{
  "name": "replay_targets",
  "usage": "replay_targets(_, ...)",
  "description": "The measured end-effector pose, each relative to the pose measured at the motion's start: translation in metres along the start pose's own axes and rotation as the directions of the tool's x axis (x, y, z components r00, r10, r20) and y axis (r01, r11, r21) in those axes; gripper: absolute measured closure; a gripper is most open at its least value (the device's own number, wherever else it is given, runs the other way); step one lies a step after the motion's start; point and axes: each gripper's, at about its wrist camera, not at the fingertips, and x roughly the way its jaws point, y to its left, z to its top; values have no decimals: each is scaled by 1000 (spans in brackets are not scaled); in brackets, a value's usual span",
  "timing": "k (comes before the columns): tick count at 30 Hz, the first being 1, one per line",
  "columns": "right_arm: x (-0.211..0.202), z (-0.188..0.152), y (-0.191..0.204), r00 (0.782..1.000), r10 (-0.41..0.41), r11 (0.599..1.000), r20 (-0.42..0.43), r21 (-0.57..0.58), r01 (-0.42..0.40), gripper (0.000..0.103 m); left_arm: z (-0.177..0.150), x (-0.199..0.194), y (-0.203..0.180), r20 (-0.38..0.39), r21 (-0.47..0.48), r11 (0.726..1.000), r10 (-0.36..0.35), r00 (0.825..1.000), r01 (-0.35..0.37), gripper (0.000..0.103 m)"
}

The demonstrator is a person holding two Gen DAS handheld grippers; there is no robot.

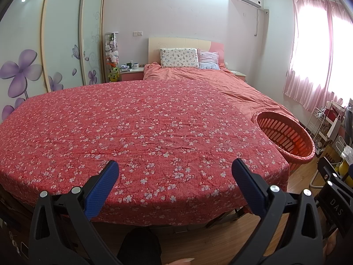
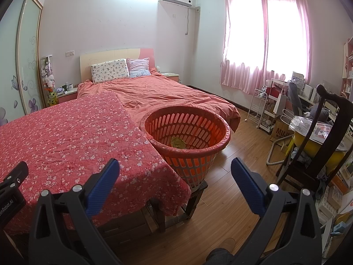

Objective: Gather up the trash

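An orange slotted basket (image 2: 187, 132) lined with a thin bag stands on a low stool at the right corner of a table covered in a red flowered cloth (image 2: 66, 137). A crumpled yellow-green piece of trash (image 2: 178, 142) lies inside it. The basket also shows in the left wrist view (image 1: 284, 134). My left gripper (image 1: 175, 170) is open and empty above the near edge of the cloth (image 1: 143, 121). My right gripper (image 2: 175, 169) is open and empty, in front of the basket. No trash shows on the cloth.
A bed with an orange quilt (image 2: 165, 92) and pillows lies behind the table. A dark wooden chair (image 2: 320, 145), a white rack (image 2: 260, 108) and cluttered shelves stand at the right. Wooden floor (image 2: 242, 159) lies between basket and chair. A wardrobe (image 1: 55, 44) is on the left.
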Motion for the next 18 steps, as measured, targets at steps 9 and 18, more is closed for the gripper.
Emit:
replay_targets(9, 0, 0, -1, 1000, -1, 1000, 0, 1, 1, 4, -1, 0, -1, -1, 0, 1000, 2, 1000, -2, 2)
replay_targets(18, 1, -2, -1, 1000, 1, 1000, -2, 2, -1, 4, -4, -1, 0, -2, 1, 1000, 6, 1000, -6, 2)
